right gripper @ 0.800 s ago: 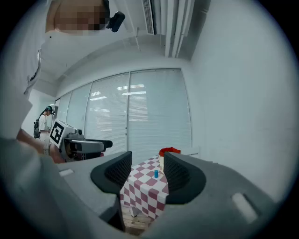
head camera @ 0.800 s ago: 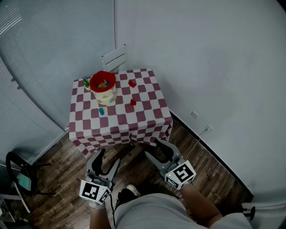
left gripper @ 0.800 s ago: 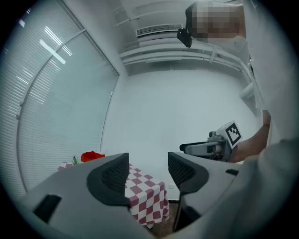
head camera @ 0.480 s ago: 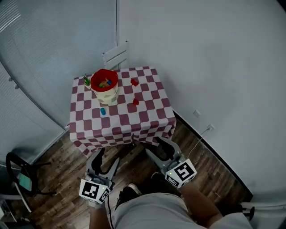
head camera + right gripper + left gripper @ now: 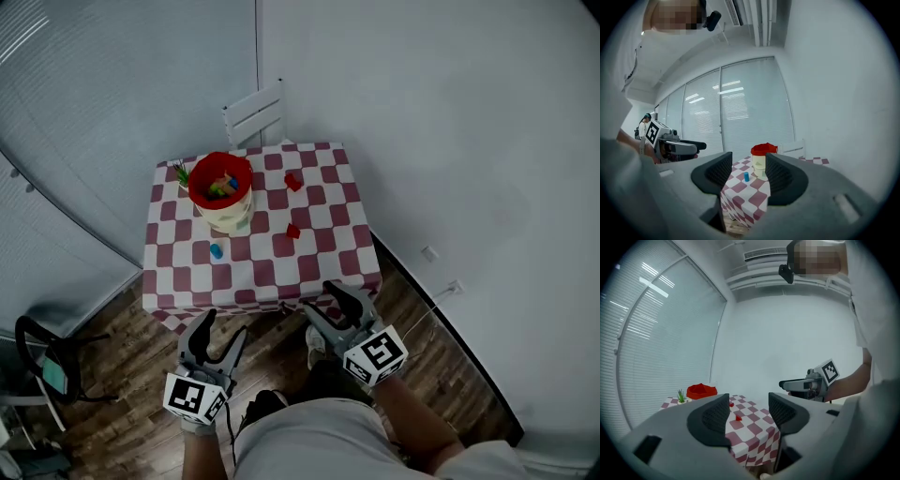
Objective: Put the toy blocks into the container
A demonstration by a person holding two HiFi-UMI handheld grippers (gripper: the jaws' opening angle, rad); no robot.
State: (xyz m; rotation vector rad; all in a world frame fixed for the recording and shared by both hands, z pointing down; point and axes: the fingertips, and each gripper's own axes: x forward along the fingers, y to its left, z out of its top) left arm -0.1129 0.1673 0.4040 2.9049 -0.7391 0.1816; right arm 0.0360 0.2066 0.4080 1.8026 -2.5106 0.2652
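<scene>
Corner room: plain white walls (image 5: 450,141), a window with closed blinds (image 5: 84,122) at left, dark wood-plank floor (image 5: 122,412). A table (image 5: 262,272) with a red-and-white checked cloth stands near the corner, with a white chair (image 5: 253,117) behind it. A black-framed chair (image 5: 42,366) stands at lower left.

The container (image 5: 221,195) stands on the table (image 5: 267,274) at far left, a plant (image 5: 179,172) just beside it on its left, a chair (image 5: 255,114) behind the table. One block (image 5: 217,250) lies nearer than the container; a second block (image 5: 293,182) and a third block (image 5: 293,231) lie to its right.

Mostly open tabletop (image 5: 328,246) around container (image 5: 223,199)
</scene>
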